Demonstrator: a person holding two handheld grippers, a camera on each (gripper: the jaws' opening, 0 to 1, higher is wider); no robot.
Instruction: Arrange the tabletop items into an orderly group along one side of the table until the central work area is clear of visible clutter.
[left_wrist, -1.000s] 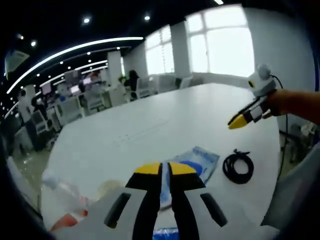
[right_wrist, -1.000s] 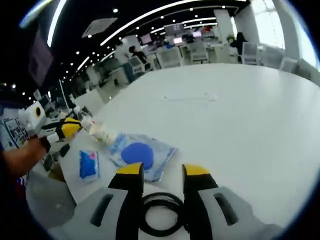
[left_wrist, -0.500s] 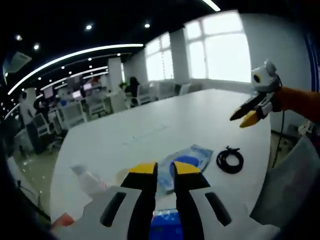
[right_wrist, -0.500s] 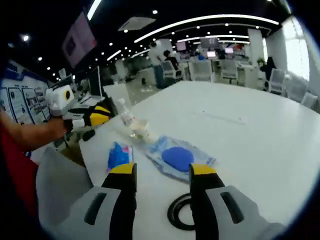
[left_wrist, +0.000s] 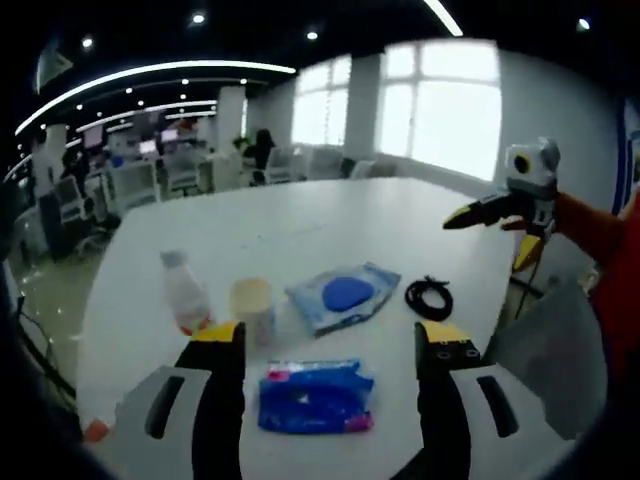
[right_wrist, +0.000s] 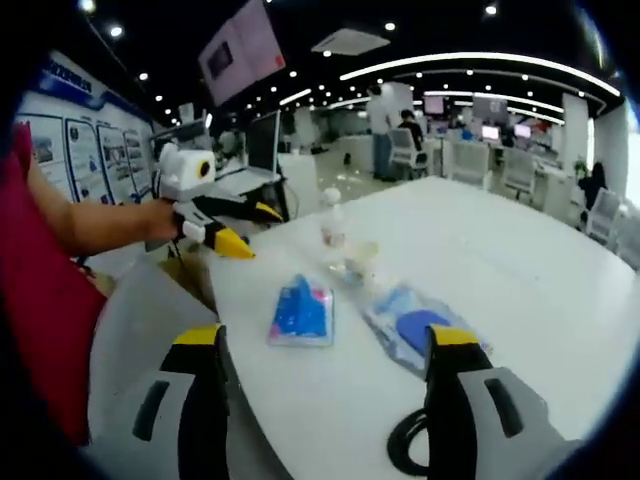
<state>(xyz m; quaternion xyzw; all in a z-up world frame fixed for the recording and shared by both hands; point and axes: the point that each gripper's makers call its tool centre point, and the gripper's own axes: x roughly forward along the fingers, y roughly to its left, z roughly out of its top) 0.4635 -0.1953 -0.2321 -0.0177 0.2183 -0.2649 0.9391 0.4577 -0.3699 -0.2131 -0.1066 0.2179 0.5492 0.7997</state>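
On the white table (left_wrist: 330, 220) lie a blue packet (left_wrist: 315, 395), a clear bottle (left_wrist: 185, 295), a pale cup (left_wrist: 252, 305), a clear pouch with a blue disc (left_wrist: 343, 295) and a coiled black cable (left_wrist: 428, 297). My left gripper (left_wrist: 330, 338) stands open above the near edge, its jaws either side of the blue packet and holding nothing. My right gripper (left_wrist: 497, 235) hovers open off the table's right end. In the right gripper view, that gripper (right_wrist: 325, 338) is open and empty above the blue packet (right_wrist: 300, 310), pouch (right_wrist: 420, 328), cable (right_wrist: 408, 450), bottle (right_wrist: 332, 235) and cup (right_wrist: 362, 258); the left gripper (right_wrist: 247, 227) is open at the left.
The person's red sleeve (right_wrist: 40, 300) and grey lap (right_wrist: 130, 330) sit at the table's near end. Office desks and chairs (left_wrist: 180, 180) fill the room behind, with bright windows (left_wrist: 440, 110). The far half of the table (right_wrist: 500, 240) is bare.
Both grippers pulled back from the table and opened wide: the left from nearly shut, the right from a narrow gap over the cable. The items have not moved.
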